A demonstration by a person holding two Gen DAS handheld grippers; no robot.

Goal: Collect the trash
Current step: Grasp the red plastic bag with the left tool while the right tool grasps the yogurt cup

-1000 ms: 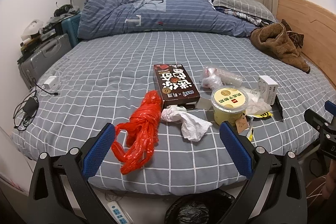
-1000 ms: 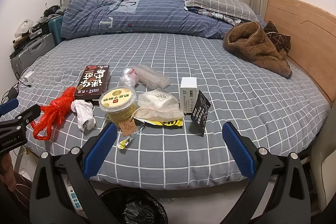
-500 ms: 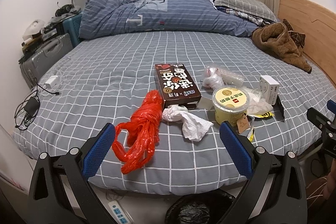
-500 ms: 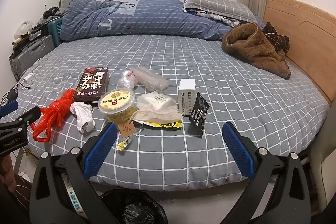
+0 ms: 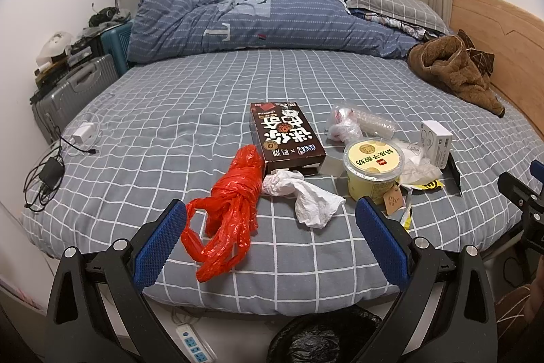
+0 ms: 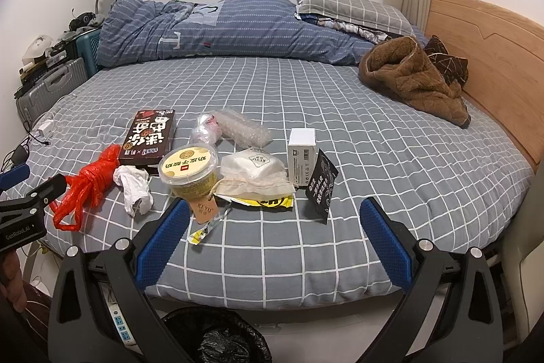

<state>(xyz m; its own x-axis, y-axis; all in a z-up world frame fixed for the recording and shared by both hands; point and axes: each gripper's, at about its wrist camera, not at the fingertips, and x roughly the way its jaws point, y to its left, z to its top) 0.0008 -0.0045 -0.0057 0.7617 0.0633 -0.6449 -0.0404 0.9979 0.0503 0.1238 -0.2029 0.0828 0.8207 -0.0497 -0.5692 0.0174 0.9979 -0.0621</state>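
Note:
Trash lies along the near side of the grey checked bed: a red plastic bag (image 5: 231, 210), a crumpled white tissue (image 5: 306, 196), a brown snack box (image 5: 285, 135), a yellow lidded cup (image 5: 372, 169), clear plastic wrap (image 5: 353, 125), a white pouch (image 6: 253, 172), a small white box (image 6: 301, 150) and a black sachet (image 6: 321, 186). My left gripper (image 5: 270, 240) hangs open at the bed's edge, in front of the red bag and tissue. My right gripper (image 6: 273, 240) is open too, in front of the pouch and sachet. A black-lined bin (image 6: 217, 339) stands on the floor below both.
A folded blue duvet (image 5: 265, 19), pillows and a brown fleece garment (image 6: 414, 80) lie at the far side, by a wooden headboard (image 6: 489, 50). Suitcases (image 5: 74, 94) stand to the left. A charger and cables (image 5: 51, 172) rest on the bed's left edge. A power strip (image 5: 193, 342) lies on the floor.
Both views shifted only slightly; the grippers stay open and the trash has not moved.

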